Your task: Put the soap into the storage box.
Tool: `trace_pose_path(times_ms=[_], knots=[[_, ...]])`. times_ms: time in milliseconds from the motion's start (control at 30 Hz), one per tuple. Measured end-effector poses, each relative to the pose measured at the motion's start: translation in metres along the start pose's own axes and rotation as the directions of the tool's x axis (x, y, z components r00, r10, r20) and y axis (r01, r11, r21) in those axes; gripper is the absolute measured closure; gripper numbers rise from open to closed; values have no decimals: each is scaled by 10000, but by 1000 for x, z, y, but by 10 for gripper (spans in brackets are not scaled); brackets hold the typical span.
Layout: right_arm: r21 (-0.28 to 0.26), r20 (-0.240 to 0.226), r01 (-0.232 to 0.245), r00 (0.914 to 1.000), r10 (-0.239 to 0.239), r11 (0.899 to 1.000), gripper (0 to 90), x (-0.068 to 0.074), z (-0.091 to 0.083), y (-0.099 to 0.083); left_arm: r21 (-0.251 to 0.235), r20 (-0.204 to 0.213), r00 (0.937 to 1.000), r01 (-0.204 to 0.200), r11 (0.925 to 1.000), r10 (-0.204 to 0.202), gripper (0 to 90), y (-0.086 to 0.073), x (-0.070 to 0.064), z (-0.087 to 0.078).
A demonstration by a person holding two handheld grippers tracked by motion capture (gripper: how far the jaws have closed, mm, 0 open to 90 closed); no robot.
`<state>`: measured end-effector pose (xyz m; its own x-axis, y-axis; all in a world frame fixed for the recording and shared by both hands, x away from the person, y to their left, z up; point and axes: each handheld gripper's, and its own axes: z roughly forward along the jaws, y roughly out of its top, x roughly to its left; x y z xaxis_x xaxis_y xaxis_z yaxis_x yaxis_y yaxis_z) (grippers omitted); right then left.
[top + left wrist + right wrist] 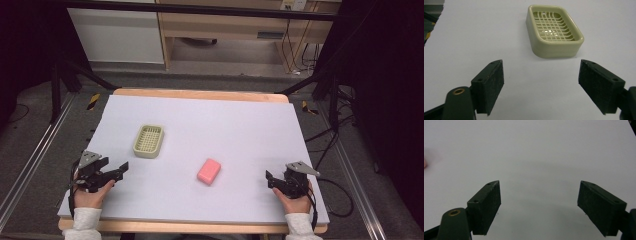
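Soap bar [209,171], pink and rounded, lies flat on the white bench [240,125] slightly right of centre, toward the near edge. Soap dish [149,141], pale green with a grid floor, sits at roughly 10 o'clock from the bar, well apart from it and empty. In the left gripper view the dish [554,31] stands upright ahead of the fingers, its slotted floor fully exposed.

Left gripper [117,171] rests at the near left of the bench, at about 9 o'clock from the bar. Its fingers [489,86] are spread wide and hold nothing. Right gripper [270,179] rests at the near right, at about 3 o'clock from the bar. Its fingers [485,207] are likewise spread wide and empty, with bare bench between them; a pink sliver at the left edge of the right gripper view is probably the bar.

Step in hand, by judgement: start position, before any approach. Neither gripper touches the bar or the dish.

Next move, by judgement: one gripper advances to the bar, the right one being the nearer, straddles the bar across its short sides, and closes. The smooth, rounded shape calls for a centred, level grasp to prevent slipping. Transfer then runs toward 10 o'clock, ending above the dish.
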<state>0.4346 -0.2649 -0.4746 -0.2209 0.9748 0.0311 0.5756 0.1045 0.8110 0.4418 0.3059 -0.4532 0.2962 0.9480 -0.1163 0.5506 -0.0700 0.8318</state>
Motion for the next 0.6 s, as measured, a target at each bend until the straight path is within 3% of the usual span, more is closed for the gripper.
trace_pose_path(times_ms=[600], knots=[[-91,59,158,9999,-157,9998,194,0,0,-3,-30,450,9983,-374,9993,375,220,7,-17,1]])
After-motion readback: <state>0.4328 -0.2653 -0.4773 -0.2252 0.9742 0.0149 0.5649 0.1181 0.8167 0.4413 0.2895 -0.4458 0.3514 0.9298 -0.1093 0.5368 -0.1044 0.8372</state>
